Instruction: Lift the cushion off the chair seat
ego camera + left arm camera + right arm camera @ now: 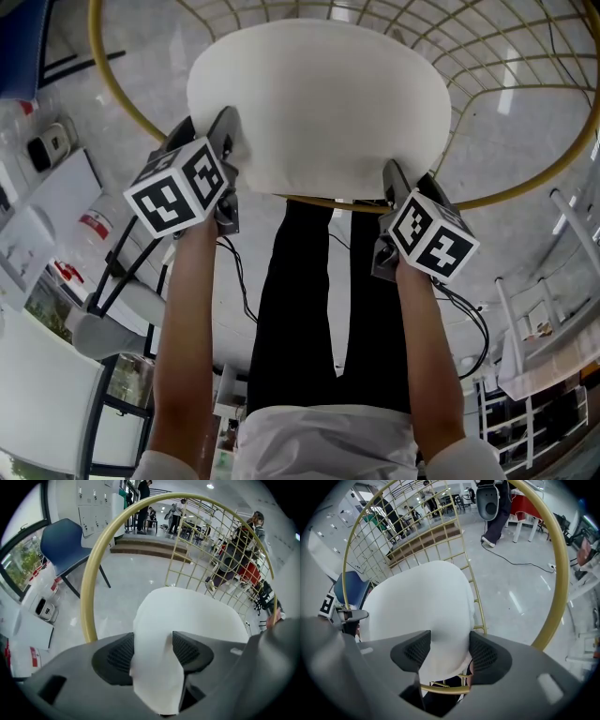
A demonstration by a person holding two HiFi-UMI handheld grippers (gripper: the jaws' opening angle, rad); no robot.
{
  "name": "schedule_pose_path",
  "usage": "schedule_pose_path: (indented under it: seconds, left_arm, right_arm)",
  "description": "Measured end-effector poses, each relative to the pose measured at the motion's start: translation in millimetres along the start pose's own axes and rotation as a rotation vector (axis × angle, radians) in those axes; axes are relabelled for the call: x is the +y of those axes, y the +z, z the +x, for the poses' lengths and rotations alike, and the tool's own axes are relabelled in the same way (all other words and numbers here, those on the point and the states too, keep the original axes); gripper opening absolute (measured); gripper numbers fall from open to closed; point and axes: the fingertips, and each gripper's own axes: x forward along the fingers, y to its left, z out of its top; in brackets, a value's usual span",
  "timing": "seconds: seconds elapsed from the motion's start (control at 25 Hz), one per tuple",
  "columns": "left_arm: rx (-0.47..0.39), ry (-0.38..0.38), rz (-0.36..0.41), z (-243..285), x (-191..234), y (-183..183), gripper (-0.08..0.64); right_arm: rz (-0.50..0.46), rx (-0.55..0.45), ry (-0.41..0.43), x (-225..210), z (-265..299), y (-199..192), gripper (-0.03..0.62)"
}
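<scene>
A round white cushion lies on the seat of a gold wire chair. The person stands at its near edge. My left gripper grips the cushion's near left rim, and in the left gripper view a fold of the white cushion is pinched between the two dark pads of that gripper. My right gripper holds the near right rim. In the right gripper view the cushion is squeezed in at the edge between the pads of that gripper, above the gold seat ring.
The chair's gold hoop and wire back curve around the cushion. A blue chair stands to the left. White boxes and papers lie on the floor at left, and a white rack stands at right. People stand far off by the steps.
</scene>
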Motion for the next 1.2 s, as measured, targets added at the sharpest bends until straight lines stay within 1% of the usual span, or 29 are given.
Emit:
schedule_pose_path:
  seconds: [0.16,0.44,0.76,1.0,1.2]
  left_arm:
    - [-0.009,-0.005,-0.012,-4.3,5.3,0.0,0.193]
    - [-0.020,-0.025,0.006,-10.7,4.0,-0.9,0.130]
    - [-0.047,-0.037,-0.001,-23.2,-1.3,0.4,0.094]
    - [-0.070,-0.067,-0.005,-35.6,-3.8,1.1,0.083]
    - [-0.071,-0.080,-0.028,-43.7,0.7,-7.8,0.081]
  right_arm:
    - [-0.006,-0.001,0.001,-2.3,0.2,-0.4,0.242]
    - [-0.024,0.013,0.013,-3.7,-2.5,-0.4,0.199]
    - [-0.054,0.002,0.035,-1.4,-11.5,-0.2,0.125]
    - [-0.063,-0.011,0.065,1.1,-17.6,0.5,0.103]
    - [-0.078,-0.021,0.104,3.1,-24.6,0.5,0.094]
